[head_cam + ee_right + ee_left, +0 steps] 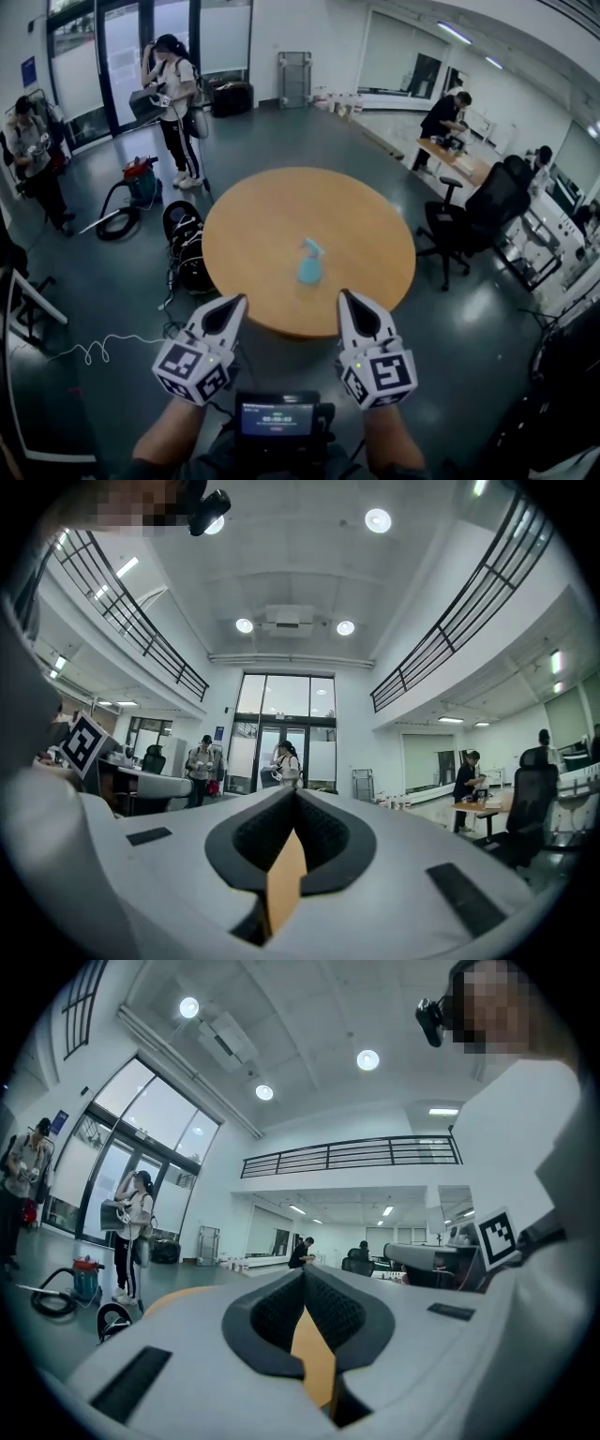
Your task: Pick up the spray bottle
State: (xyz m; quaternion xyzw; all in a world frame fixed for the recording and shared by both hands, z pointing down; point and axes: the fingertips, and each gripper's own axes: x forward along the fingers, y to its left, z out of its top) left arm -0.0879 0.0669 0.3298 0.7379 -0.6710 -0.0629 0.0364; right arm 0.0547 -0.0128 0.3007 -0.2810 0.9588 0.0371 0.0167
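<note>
A light blue spray bottle (310, 262) stands upright on the round wooden table (272, 225), towards its near side. My left gripper (239, 302) is at the table's near edge, left of the bottle and apart from it, jaws shut with nothing between them. My right gripper (345, 296) hangs level at the near edge, right of the bottle, also shut and empty. In the left gripper view the left gripper (304, 1274) shows closed jaws with the orange tabletop (314, 1358) in the slit. The right gripper (295, 794) looks the same in its own view. Neither gripper view shows the bottle.
A black office chair (473, 220) stands at the table's right. Bags (187, 248) and a white cable (94, 349) lie on the floor to the left, with a vacuum cleaner (136, 183) beyond. Several people stand around the room, one (175, 103) behind the table.
</note>
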